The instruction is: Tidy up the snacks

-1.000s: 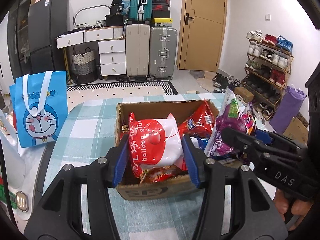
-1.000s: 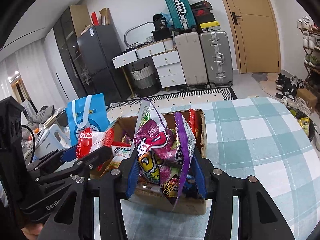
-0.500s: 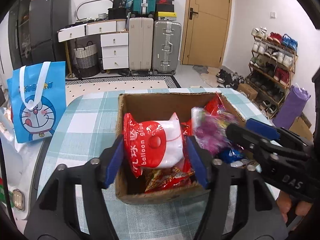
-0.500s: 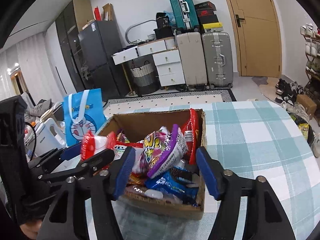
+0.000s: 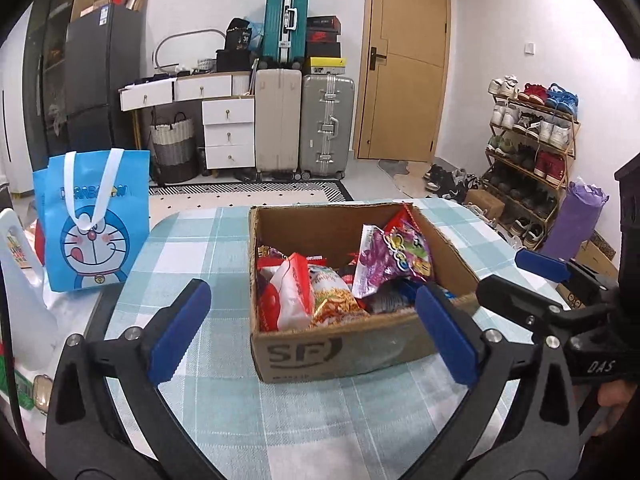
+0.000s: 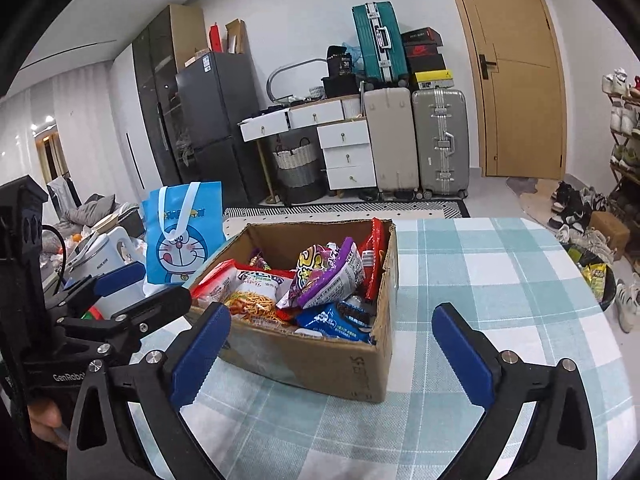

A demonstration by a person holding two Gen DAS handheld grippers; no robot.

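Both grippers are being held with fingers spread wide and nothing between them, the jaws having just been opening over a cardboard box [image 5: 340,344] of snacks that is standing near the middle of the checked desk [image 5: 224,240]. The left gripper [image 5: 312,328] is being pointed at the box's near wall, with the red-and-white packet [image 5: 288,296] lying inside against the left wall, just ahead of its fingers [image 5: 180,332]. The right gripper [image 6: 328,352] is being aimed at the box's near right corner, with the purple packet [image 6: 328,276] propped on the heap ahead and slightly left, its long axis tilted toward the far right wall. No loose snack is being shown on the desk, so the filling is being judged close to finished. The blue cartoon bag [image 5: 94,220] is being seen standing by the desk's left edge in both views. Only the right wrist view is showing the blue biscuit packet [image 6: 336,320] at the near wall and the white kettle [image 6: 108,264] beyond the desk's left edge; only the left view is showing the box's printed front.
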